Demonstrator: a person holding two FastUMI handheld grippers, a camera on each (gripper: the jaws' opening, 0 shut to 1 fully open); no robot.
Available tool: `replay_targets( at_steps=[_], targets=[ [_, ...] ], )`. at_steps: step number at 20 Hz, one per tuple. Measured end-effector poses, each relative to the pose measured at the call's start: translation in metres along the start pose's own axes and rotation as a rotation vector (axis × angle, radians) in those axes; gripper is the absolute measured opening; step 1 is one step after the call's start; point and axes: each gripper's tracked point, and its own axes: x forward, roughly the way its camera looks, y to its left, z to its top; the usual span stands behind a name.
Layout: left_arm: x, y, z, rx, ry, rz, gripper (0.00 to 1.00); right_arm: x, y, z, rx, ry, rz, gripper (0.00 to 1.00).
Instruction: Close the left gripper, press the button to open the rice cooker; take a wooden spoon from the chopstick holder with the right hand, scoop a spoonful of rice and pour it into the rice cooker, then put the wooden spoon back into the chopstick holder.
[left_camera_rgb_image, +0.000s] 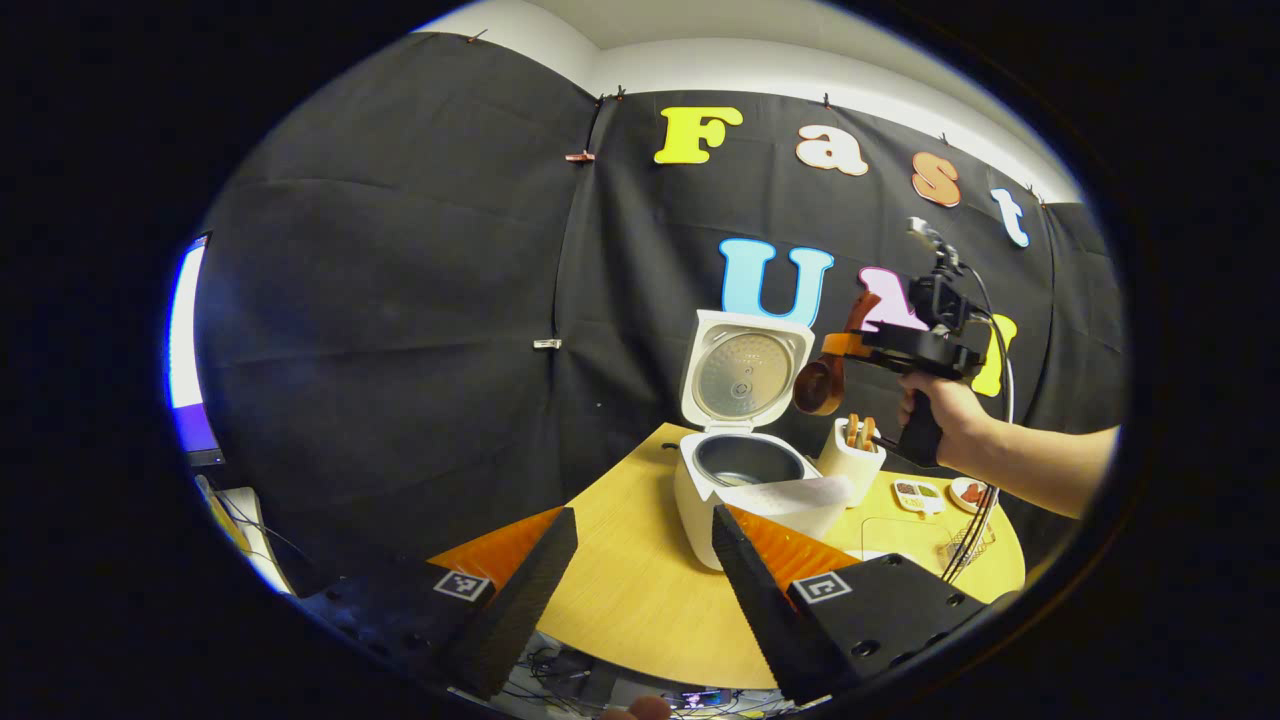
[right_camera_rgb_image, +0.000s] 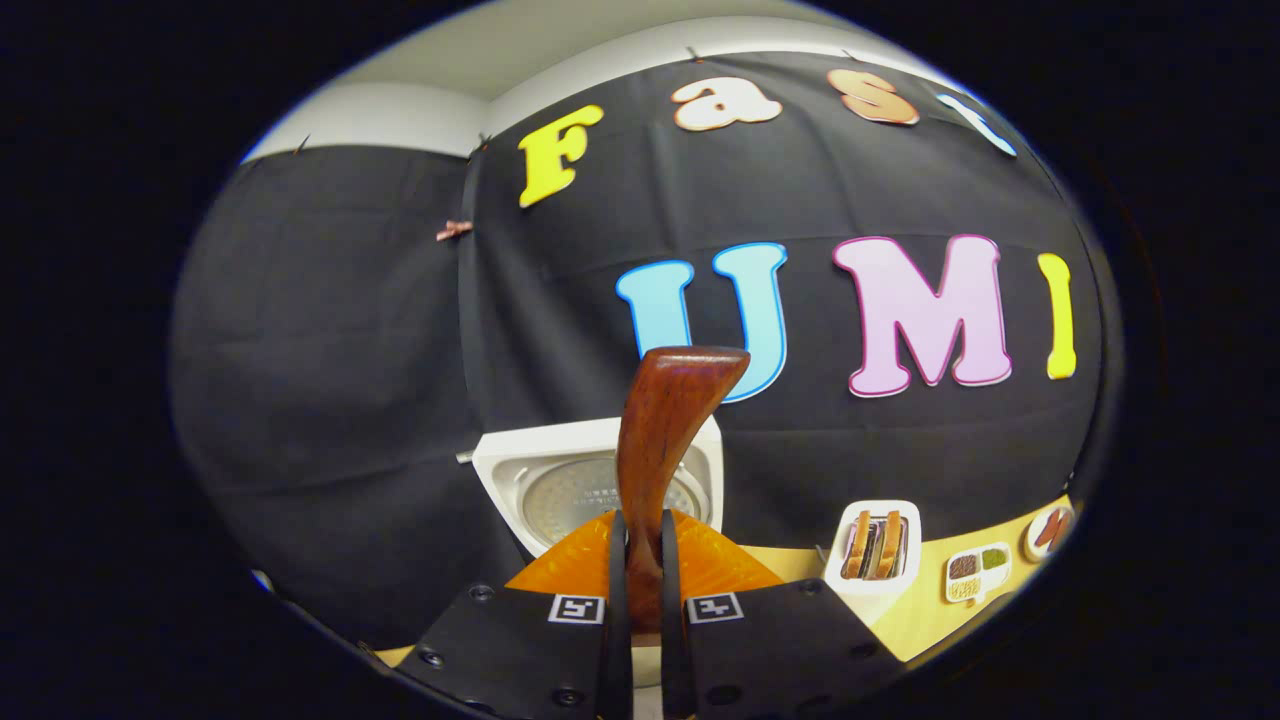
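1. Right gripper (right_camera_rgb_image: 641, 575): fingers clamped on the handle of the wooden spoon (right_camera_rgb_image: 655, 450). The handle rises between the jaws, its long axis roughly upright in the right gripper view.
2. In the left gripper view the spoon's bowl (left_camera_rgb_image: 820, 385) hangs at the front of the right gripper (left_camera_rgb_image: 850, 345), held in the air above the chopstick holder (left_camera_rgb_image: 851, 460).
3. Handling, judged: stiff, light wood with a smooth finish; it may pivot, so a grip mid-handle looks soundest.
4. Left gripper (left_camera_rgb_image: 640, 570): fingers apart, holding nothing, low over the table (left_camera_rgb_image: 620, 590).
5. Rice cooker (left_camera_rgb_image: 745, 480): lid (left_camera_rgb_image: 745, 370) up, pot exposed.
6. Small dishes (left_camera_rgb_image: 918, 494) sit right of the holder; whether they hold the rice I cannot tell.
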Motion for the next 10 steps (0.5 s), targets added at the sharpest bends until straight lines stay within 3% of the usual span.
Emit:
replay_targets(
  at_steps=[6, 10],
  targets=[
    [0.002, -0.023, 0.006, 0.008, -0.004, -0.045, 0.94, -0.106, -0.055, 0.071, -0.055, -0.144, -0.042, 0.15],
    [0.005, -0.045, 0.018, 0.011, -0.027, -0.075, 0.94, -0.156, -0.126, 0.091, -0.109, -0.185, -0.132, 0.15]
  ],
)
